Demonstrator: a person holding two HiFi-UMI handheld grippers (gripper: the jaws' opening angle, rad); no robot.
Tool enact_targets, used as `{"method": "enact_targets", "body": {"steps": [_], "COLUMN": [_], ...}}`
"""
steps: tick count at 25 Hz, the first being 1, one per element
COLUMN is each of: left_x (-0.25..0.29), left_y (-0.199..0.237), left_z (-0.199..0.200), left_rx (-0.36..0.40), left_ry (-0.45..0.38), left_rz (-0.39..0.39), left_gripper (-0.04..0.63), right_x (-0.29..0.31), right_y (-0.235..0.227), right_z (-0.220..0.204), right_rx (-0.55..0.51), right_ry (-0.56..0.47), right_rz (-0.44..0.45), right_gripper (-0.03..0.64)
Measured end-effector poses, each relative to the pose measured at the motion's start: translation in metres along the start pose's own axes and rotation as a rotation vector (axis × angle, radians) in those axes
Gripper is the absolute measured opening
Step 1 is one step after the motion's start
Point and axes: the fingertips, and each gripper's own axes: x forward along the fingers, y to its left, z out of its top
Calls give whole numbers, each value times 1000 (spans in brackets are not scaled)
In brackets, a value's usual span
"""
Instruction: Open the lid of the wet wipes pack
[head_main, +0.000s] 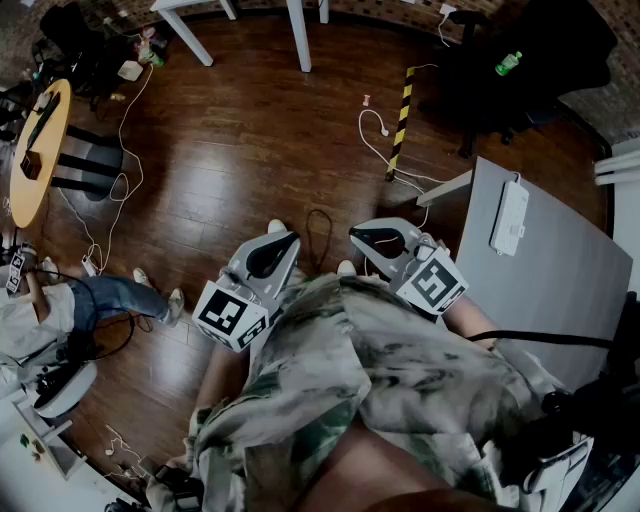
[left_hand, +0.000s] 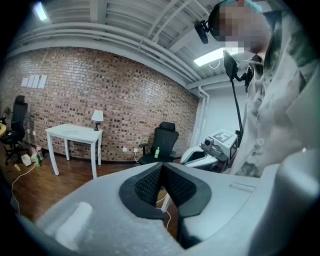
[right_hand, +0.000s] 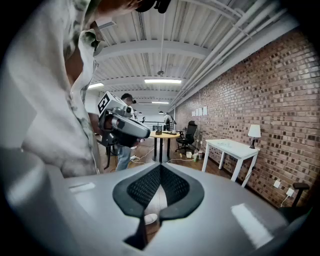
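I have open wooden floor (head_main: 250, 150) ahead of the left tongs (head_main: 285, 242); beside the right tongs (head_main: 362, 237) the grey counter (head_main: 560, 290) blocks, with loose cables (head_main: 372, 146) and a striped bar (head_main: 402, 110) before it

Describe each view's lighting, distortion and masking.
Head view: dim, corners vignetted, sheen on the wooden floor. Left gripper view: fisheye bows the brick wall; a mosaic masks the upper right. Right gripper view: fisheye curves the ceiling beams; the strip light glares.

Office-like studio: brick wall (left_hand: 100, 95), office chair (left_hand: 164, 139), white table (left_hand: 75, 131), cabled wood floor (head_main: 260, 140).
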Motion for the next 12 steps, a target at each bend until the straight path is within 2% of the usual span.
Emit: {"method": "enact_targets", "body": {"steps": [4, 12], "left_x": [5, 7], "left_y": [53, 162], "left_z": [9, 19], "left_rx": [22, 5], "left_ry": [-34, -73], "left_rz": [-32, -88], "left_gripper": [2, 2], "right_x": [33, 129], "right_y": [-31, -79], "right_z": [4, 29], "right_rx": [-3, 16], "right_ry": [26, 90], "right_rz": [-63, -89], "right_gripper": [8, 8]}}
